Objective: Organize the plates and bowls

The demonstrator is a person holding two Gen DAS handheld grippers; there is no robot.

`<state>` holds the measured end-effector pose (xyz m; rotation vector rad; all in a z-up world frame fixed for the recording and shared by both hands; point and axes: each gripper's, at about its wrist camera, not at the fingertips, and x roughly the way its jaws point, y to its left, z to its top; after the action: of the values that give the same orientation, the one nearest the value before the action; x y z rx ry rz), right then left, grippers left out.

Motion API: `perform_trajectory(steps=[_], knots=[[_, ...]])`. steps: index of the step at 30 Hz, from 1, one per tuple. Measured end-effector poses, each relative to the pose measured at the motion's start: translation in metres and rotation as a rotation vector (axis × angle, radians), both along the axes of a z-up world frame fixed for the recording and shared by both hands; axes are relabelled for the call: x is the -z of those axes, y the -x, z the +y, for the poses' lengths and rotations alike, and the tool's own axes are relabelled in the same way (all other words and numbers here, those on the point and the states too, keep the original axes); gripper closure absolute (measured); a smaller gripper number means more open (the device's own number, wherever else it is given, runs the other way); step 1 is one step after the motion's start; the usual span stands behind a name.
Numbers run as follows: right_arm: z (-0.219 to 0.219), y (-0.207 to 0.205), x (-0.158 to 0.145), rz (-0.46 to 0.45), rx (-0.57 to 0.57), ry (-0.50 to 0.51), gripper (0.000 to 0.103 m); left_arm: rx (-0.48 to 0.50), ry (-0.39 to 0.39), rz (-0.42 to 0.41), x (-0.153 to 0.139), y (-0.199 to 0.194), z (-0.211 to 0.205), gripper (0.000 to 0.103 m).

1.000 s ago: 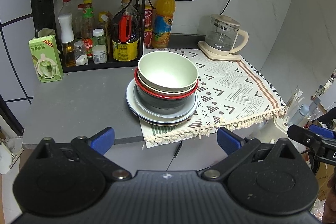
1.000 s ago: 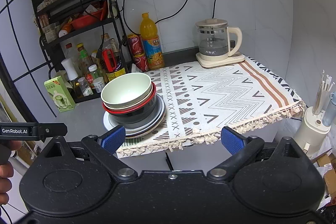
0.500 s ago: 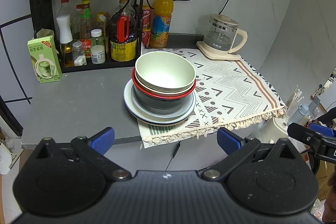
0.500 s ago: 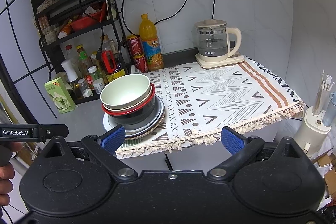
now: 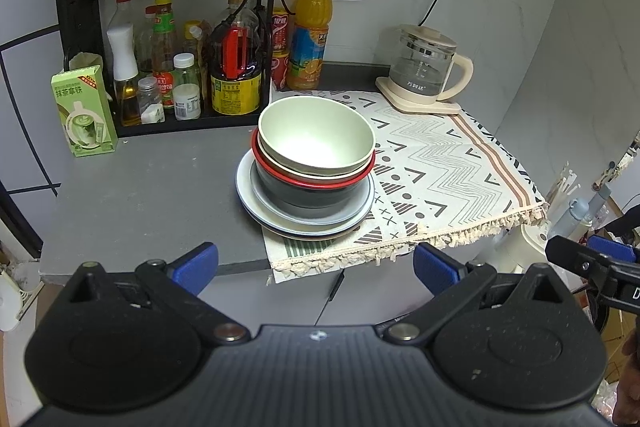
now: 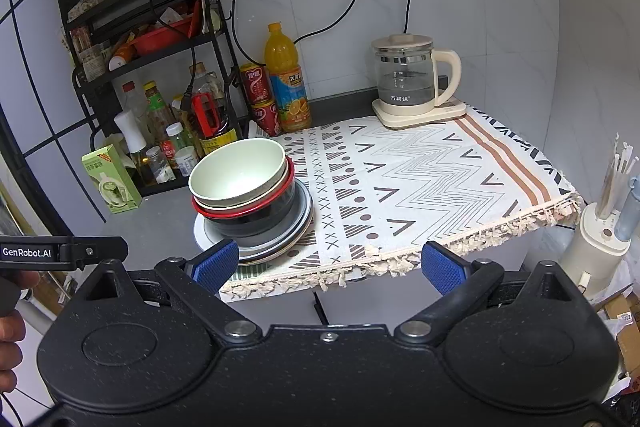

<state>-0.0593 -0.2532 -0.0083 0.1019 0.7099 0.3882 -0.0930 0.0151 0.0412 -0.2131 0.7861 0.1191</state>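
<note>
**Both grippers open, short of the dish stack**

Left gripper (image 5: 314, 267) sits with its blue pads spread wide and nothing between them; I read it as open. From its camera the stack of dishes (image 5: 308, 183) lies ahead at about 12 o'clock, well apart from the fingertips, past the near edge of the grey surface (image 5: 152, 199).

I see the right gripper (image 6: 328, 267) spread the same way, empty. From its view the stack sits at roughly 11 o'clock, and its left blue pad (image 6: 216, 265) overlaps the near rim of the bottom plates in the picture; I cannot tell whether they touch.

On top rests a pale green bowl (image 5: 316, 135), nested in a cream one, then a red-rimmed black bowl (image 5: 312, 187), all on grey-blue plates (image 5: 244, 187). The stack straddles the left edge of the patterned cloth (image 5: 448, 163), half on cloth, half on bare surface.

Behind it at 11 o'clock stands a black rack (image 5: 72, 11) of bottles; an orange drink bottle (image 5: 310, 35) is at 12, a glass kettle (image 5: 424, 67) at 1 o'clock.
</note>
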Motion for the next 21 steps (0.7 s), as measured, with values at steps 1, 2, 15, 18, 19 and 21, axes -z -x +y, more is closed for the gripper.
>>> perform_trajectory(steps=[1,2,15,18,19,21], knots=[[0.0006,-0.0002,0.0002,0.001,0.000,0.001,0.005,0.000,-0.001,0.000,0.0000,0.0000,0.0004,0.000],[0.0006,-0.0003,0.0003,0.001,-0.002,0.002,0.005,0.000,0.000,-0.001,0.0001,0.0003,0.0006,0.000],[0.0097,0.0017,0.0029,0.010,-0.025,0.006,0.005,-0.007,0.008,0.001,0.0025,0.0044,0.0042,0.000],[0.0100,0.0020,0.0026,0.008,-0.033,0.006,0.005,-0.011,0.007,0.000,0.0021,0.0055,0.0048,0.000],[0.0096,0.0023,0.0024,0.008,-0.034,0.006,0.005,-0.012,0.008,-0.001,0.0019,0.0060,0.0048,0.000],[0.0091,0.0024,0.0022,0.008,-0.034,0.005,0.005,-0.015,0.007,-0.001,0.0014,0.0062,0.0045,0.000]])
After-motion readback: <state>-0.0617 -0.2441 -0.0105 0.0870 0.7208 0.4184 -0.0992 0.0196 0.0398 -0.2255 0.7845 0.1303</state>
